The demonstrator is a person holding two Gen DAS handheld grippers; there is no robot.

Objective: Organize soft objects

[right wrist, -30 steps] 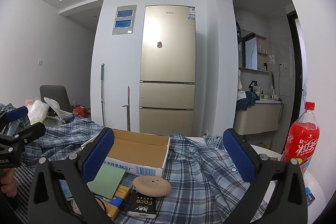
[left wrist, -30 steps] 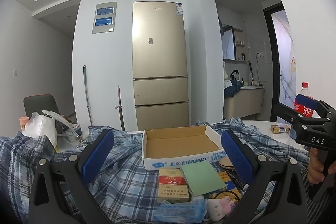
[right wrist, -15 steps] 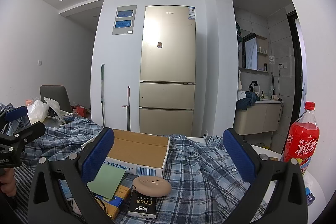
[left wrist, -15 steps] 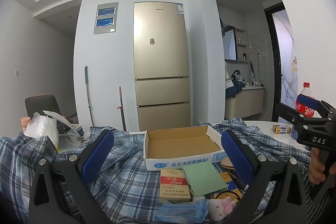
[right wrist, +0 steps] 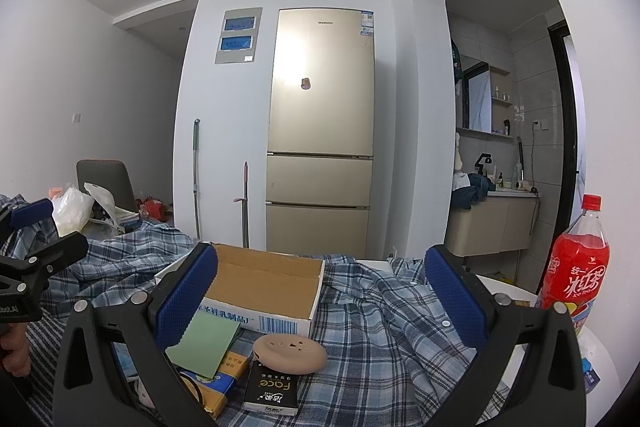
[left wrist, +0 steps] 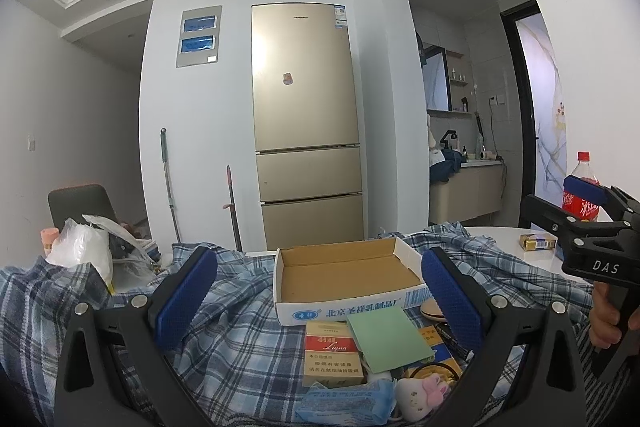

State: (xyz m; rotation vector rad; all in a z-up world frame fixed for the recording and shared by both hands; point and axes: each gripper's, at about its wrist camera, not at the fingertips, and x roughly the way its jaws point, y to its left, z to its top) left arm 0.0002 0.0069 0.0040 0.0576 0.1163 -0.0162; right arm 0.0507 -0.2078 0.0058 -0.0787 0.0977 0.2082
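At far left on the desk (left wrist: 500, 239), a white plastic bag (left wrist: 82, 247) bulges with things too crumpled to name, a pink cup (left wrist: 49, 239) just beside it. A blue plaid shirt (left wrist: 224, 311) is spread loosely over most of the desk. The left claw (left wrist: 318, 301) hangs above the shirt with its blue pads wide apart, gripping nothing. Between the pads stands a shallow cardboard box (left wrist: 344, 269), open-topped and showing only its bare brown floor. Just in front of the box lies a cluster: a red cigarette pack (left wrist: 332, 353), a green card (left wrist: 386, 335) leaning over it, a blue tissue packet (left wrist: 346, 403) and a small plush toy (left wrist: 422, 393), perhaps a rabbit, though it is half cut off at the frame edge. In the right wrist view a tan oval case (right wrist: 290, 349) rests on a black packet (right wrist: 272, 391) beside the box. The right claw (right wrist: 320, 301) is likewise spread wide and empty, above the shirt. At far right a red drink bottle (right wrist: 576, 267) stands upright on the bare white desk, with a small gold pack (left wrist: 538, 241) near it
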